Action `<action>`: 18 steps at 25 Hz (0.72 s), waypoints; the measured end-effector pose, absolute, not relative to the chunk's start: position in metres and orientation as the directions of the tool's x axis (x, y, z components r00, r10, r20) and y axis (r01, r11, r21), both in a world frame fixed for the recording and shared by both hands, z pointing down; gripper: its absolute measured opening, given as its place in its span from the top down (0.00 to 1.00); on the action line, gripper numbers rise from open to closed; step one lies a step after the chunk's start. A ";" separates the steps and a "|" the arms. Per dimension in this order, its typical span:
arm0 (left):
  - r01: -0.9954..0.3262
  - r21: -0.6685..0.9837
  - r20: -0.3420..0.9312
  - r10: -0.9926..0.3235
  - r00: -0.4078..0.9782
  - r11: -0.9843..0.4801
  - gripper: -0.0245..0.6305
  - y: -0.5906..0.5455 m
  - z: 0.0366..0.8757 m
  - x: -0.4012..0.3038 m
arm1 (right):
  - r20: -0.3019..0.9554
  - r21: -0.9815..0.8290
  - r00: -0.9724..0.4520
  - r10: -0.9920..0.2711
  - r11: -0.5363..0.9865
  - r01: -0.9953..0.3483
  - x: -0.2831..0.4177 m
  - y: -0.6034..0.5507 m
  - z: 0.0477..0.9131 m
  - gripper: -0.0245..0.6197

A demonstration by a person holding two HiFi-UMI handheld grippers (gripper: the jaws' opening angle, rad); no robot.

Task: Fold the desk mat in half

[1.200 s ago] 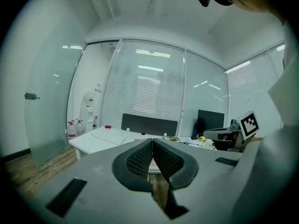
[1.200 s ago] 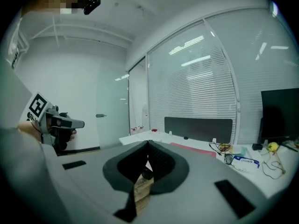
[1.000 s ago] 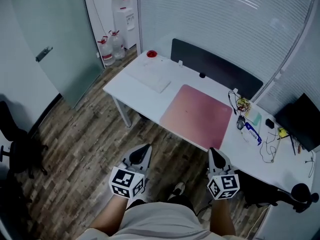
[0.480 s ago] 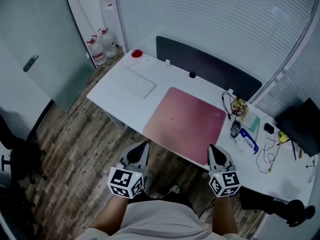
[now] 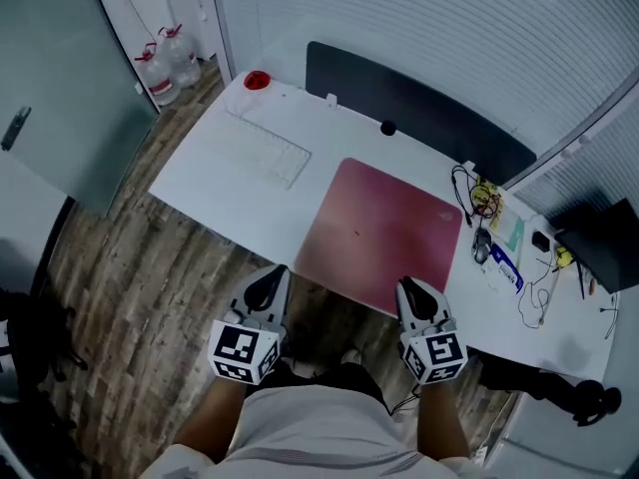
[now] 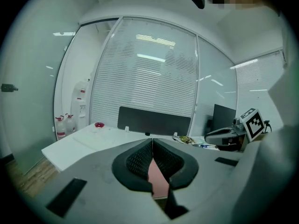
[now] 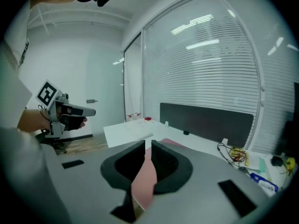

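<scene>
Desk mat [image 5: 379, 233], pink and flat, lies unfolded on the white desk [image 5: 200, 183], with its near edge at 12 o'clock from both grippers. The left gripper [image 5: 272, 275] is closed on nothing. The right gripper [image 5: 411, 287] has just been opening to a narrow gap, with nothing in it (the mat shows only beyond). So slim a gap could skid off the thin edge and shove the mat toward the cables [image 5: 479, 200] at its 3 o'clock side.
</scene>
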State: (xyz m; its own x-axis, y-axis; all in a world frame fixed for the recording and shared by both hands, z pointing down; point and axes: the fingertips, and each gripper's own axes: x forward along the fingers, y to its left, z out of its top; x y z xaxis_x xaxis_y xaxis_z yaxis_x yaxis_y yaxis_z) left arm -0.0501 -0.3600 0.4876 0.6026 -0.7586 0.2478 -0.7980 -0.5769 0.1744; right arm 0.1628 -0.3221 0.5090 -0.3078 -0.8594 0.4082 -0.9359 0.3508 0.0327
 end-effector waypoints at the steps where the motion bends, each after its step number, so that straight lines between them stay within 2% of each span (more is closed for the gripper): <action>1: -0.799 0.172 0.252 -0.758 0.602 -0.577 0.94 -0.368 0.491 -0.061 | 0.428 0.039 -0.315 -0.847 0.365 -0.930 0.147 -0.331 0.518 0.81; 4: -0.805 0.183 0.276 -0.756 0.593 -0.564 0.94 -0.380 0.502 -0.095 | 0.507 0.076 -0.341 -0.791 0.435 -0.897 0.098 -0.355 0.549 0.76; 8: -0.819 0.204 0.308 -0.759 0.574 -0.537 0.94 -0.387 0.516 -0.127 | 0.658 0.106 -0.367 -0.658 0.563 -0.819 0.038 -0.371 0.613 0.66; 13: -0.828 0.229 0.348 -0.751 0.561 -0.512 0.94 -0.386 0.536 -0.147 | 0.801 0.180 -0.307 -0.514 0.696 -0.695 -0.008 -0.377 0.705 0.65; 18: -0.842 0.248 0.391 -0.746 0.540 -0.479 0.94 -0.377 0.554 -0.163 | 0.864 0.231 -0.211 -0.457 0.732 -0.641 -0.017 -0.381 0.760 0.65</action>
